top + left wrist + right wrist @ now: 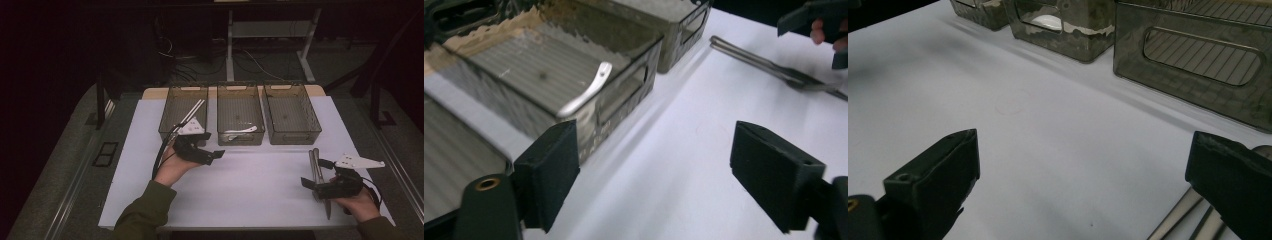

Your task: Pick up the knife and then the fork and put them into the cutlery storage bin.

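Metal tongs (318,172) flat on white table (250,190), arms together, just beside gaping, empty right gripper (311,186).

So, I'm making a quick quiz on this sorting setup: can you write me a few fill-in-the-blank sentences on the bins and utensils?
1. ____ clear bins stand in a row at the far side of the white mat.
2. The white spoon lies in the ____ bin.
3. The white chopsticks lie in the ____ bin, as the high view shows it.
4. The metal tongs lie on the mat beside the ____ gripper.

Missing words: three; middle; left; right
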Motion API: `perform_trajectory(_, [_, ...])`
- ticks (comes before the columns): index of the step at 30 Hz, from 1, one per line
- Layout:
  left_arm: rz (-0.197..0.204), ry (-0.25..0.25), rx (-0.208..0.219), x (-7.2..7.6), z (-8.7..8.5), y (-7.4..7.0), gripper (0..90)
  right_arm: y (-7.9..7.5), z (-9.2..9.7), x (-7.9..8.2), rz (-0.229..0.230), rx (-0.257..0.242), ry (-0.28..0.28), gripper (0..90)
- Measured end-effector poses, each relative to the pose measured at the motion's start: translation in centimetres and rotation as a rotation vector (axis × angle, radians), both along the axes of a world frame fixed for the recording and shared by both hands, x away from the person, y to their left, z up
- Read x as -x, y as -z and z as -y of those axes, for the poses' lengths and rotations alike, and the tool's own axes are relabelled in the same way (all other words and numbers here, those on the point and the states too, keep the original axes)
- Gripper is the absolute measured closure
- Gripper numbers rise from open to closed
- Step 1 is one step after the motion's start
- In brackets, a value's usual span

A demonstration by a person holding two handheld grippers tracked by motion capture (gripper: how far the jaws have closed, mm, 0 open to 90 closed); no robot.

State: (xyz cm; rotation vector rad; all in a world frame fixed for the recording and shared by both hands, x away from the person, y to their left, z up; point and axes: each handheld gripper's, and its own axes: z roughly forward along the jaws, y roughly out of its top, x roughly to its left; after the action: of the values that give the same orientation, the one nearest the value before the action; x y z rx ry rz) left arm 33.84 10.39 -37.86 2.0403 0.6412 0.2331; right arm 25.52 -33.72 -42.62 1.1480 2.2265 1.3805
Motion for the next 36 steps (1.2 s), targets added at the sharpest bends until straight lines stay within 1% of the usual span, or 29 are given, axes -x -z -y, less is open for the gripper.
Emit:
perform_trajectory(3, [0.014,-0.011,0.0,1.0,-0.8,0.6,14.2,0.0,0.0,0.0,-0.007,0.003,0.006,0.9])
perform_trajectory(5, [0.02,-0.023,0.005,1.7,-1.3,1.1,12.7,-0.1,0.0,0.0,-0.017,0.005,0.009,0.9])
perform_trajectory(6, [0.025,-0.028,-0.001,2.0,-1.6,1.3,12.3,-0.1,0.0,0.0,-0.027,0.007,0.012,0.9])
perform_trajectory(7, [0.024,-0.032,-0.013,2.2,-1.9,1.5,11.1,-0.2,0.1,-0.1,-0.027,0.012,0.006,0.9])
perform_trajectory(8, [0.021,-0.041,-0.016,2.4,-2.2,1.7,10.1,-0.2,0.1,-0.1,-0.032,0.016,0.005,0.9])
perform_trajectory(10, [0.024,-0.049,-0.013,3.0,-2.6,2.1,7.4,-0.3,0.2,-0.2,-0.041,0.03,0.011,1.8])
perform_trajectory(12, [0.028,-0.056,-0.014,3.6,-3.1,2.3,4.4,-0.5,0.3,-0.3,-0.044,0.047,0.02,7.0])
perform_trajectory(13, [0.026,-0.058,-0.018,3.8,-3.3,2.5,1.4,-0.6,0.4,-0.4,-0.052,0.06,0.032,12.5])
perform_trajectory(14, [0.026,-0.062,-0.011,4.1,-3.5,2.6,0.0,-0.7,0.5,-0.5,-0.051,0.073,0.045,16.5])
perform_trajectory(15, [0.026,-0.063,-0.008,4.3,-3.7,2.8,0.0,-0.7,0.7,-0.8,-0.054,0.082,0.061,20.0])
perform_trajectory(17, [0.03,-0.068,-0.005,4.8,-4.1,2.9,0.0,-0.7,1.0,-1.4,-0.074,0.098,0.095,29.9])
perform_trajectory(18, [0.024,-0.067,0.001,5.1,-4.2,3.0,0.0,-0.7,1.3,-1.7,-0.076,0.103,0.112,34.7])
perform_trajectory(19, [0.021,-0.065,0.006,5.3,-4.3,3.1,0.0,-0.6,1.5,-2.0,-0.079,0.103,0.127,41.5])
perform_trajectory(20, [0.019,-0.062,0.004,5.4,-4.4,3.2,0.0,-0.6,1.6,-2.2,-0.099,0.104,0.139,47.1])
perform_trajectory(22, [0.02,-0.061,-0.002,5.8,-4.4,3.5,0.0,-0.5,1.9,-2.8,-0.111,0.124,0.161,58.3])
perform_trajectory(24, [0.017,-0.053,-0.008,6.0,-4.6,3.7,0.0,-0.4,2.0,-3.3,-0.13,0.134,0.189,66.4])
perform_trajectory(25, [0.01,-0.057,-0.005,6.1,-4.6,3.8,0.0,-0.4,2.1,-3.7,-0.131,0.136,0.198,70.4])
perform_trajectory(28, [-0.001,-0.057,-0.001,6.6,-4.8,4.1,0.0,-0.2,2.4,-4.7,-0.154,0.147,0.228,78.7])
perform_trajectory(31, [-0.003,-0.055,-0.005,6.9,-5.0,4.3,0.0,0.1,2.7,-5.8,-0.173,0.15,0.234,86.5])
perform_trajectory(32, [-0.005,-0.058,-0.005,7.0,-5.0,4.3,0.0,0.2,2.7,-6.2,-0.18,0.159,0.235,88.9])
perform_trajectory(34, [-0.007,-0.056,-0.008,7.0,-5.0,4.4,0.0,0.4,2.6,-6.6,-0.197,0.166,0.235,89.4])
perform_trajectory(36, [-0.003,-0.052,-0.012,7.0,-5.0,4.3,0.0,0.6,2.5,-6.6,-0.208,0.18,0.235,89.4])
